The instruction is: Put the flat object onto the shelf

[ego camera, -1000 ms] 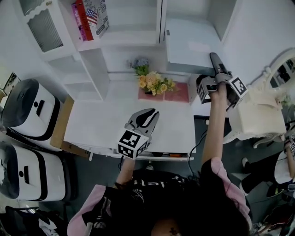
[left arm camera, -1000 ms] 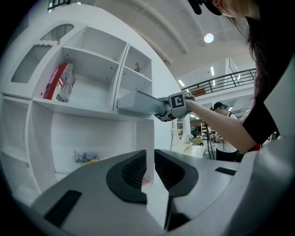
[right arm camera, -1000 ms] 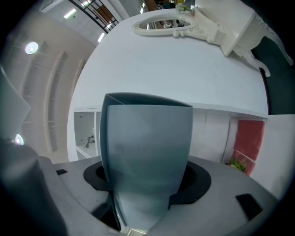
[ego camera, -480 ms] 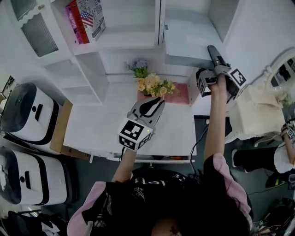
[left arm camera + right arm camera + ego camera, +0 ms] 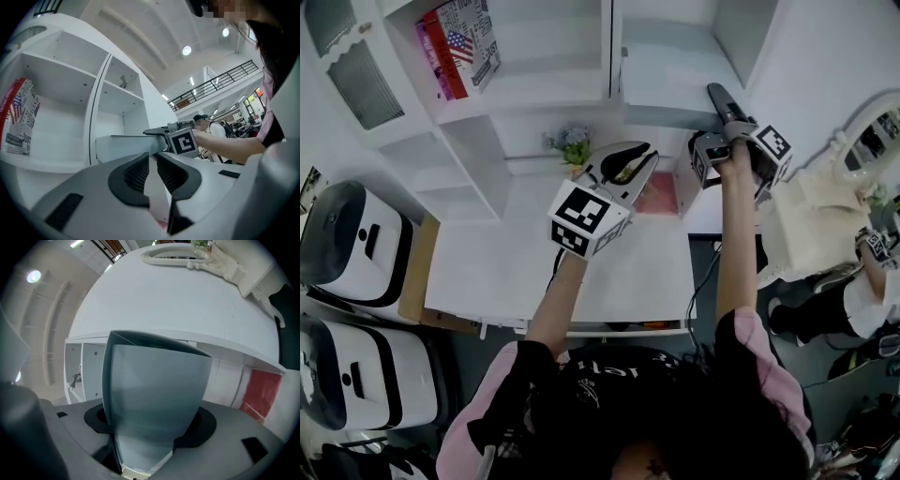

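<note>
The flat object (image 5: 673, 73) is a pale blue-grey slab, held level in front of the right compartment of the white shelf unit (image 5: 572, 89). My right gripper (image 5: 719, 99) is shut on its near right edge. In the right gripper view the flat object (image 5: 154, 399) fills the space between the jaws. My left gripper (image 5: 645, 156) is raised over the table, shut with nothing between its pads. In the left gripper view the left gripper (image 5: 152, 165) points at the flat object (image 5: 125, 146) and the right gripper's marker cube (image 5: 183, 142).
A flag-printed book and a red one (image 5: 453, 58) stand in the shelf's left compartment. Flowers (image 5: 572, 145) and a red mat (image 5: 662, 193) sit at the back of the white table (image 5: 534, 272). White appliances (image 5: 354, 246) stand at the left, ornate white furniture (image 5: 825, 208) and another person (image 5: 865, 281) at the right.
My left gripper has risen from low over the table towards the shelf. My right gripper has carried the flat object a little higher and farther towards the right compartment.
</note>
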The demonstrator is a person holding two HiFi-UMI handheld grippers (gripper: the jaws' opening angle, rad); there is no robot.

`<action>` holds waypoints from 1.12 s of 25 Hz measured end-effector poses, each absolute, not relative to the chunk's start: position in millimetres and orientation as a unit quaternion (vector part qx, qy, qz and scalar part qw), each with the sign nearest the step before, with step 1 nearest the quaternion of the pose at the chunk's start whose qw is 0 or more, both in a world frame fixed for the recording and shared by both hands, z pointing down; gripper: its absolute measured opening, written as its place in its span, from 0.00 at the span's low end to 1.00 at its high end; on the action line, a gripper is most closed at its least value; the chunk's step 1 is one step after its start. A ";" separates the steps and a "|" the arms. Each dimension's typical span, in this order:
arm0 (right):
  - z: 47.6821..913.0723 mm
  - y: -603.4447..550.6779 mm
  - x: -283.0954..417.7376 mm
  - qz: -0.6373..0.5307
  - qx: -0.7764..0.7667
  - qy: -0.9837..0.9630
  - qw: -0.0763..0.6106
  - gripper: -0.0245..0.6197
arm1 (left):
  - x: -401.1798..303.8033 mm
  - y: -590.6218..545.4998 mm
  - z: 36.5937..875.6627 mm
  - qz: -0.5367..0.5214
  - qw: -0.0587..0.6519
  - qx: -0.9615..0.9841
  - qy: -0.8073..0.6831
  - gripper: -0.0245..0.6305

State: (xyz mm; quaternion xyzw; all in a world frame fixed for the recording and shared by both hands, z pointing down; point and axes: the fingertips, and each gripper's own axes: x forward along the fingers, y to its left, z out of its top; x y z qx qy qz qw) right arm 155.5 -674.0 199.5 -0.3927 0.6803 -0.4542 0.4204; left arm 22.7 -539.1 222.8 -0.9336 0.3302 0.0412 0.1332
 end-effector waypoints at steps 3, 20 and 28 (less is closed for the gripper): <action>200.2 -676.1 157.1 -0.456 -0.395 0.684 0.412 0.53 | 39.3 -553.1 210.7 0.042 0.138 -0.937 0.317 0.13; 197.8 -670.9 148.6 -0.448 -0.377 0.719 0.374 0.53 | 85.2 -600.4 207.6 0.018 0.091 -0.956 0.277 0.08; 201.0 -655.9 149.1 -0.436 -0.372 0.728 0.376 0.53 | 92.8 -598.4 205.6 0.014 0.086 -0.959 0.269 0.07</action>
